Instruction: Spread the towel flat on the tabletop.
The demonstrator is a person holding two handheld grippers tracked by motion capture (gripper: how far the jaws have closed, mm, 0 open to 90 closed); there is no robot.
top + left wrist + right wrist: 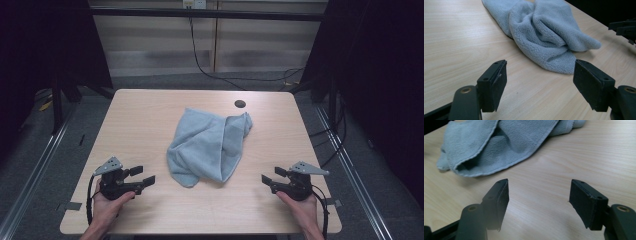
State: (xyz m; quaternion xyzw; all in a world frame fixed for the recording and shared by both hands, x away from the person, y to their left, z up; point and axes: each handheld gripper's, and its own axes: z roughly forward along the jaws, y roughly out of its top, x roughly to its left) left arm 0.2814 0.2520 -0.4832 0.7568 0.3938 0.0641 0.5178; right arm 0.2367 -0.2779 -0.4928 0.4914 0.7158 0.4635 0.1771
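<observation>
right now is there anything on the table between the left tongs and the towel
Nothing: only bare wood lies between the open left tongs and the crumpled grey towel. The left gripper view shows this, as does the high view.

My right hand-held gripper (539, 202): jaws wide apart, empty, above bare tabletop (586, 160); crumpled grey towel (499, 142) lies ahead.

towel (541, 32) top cut off, far gripper (624, 28) cropped
</observation>
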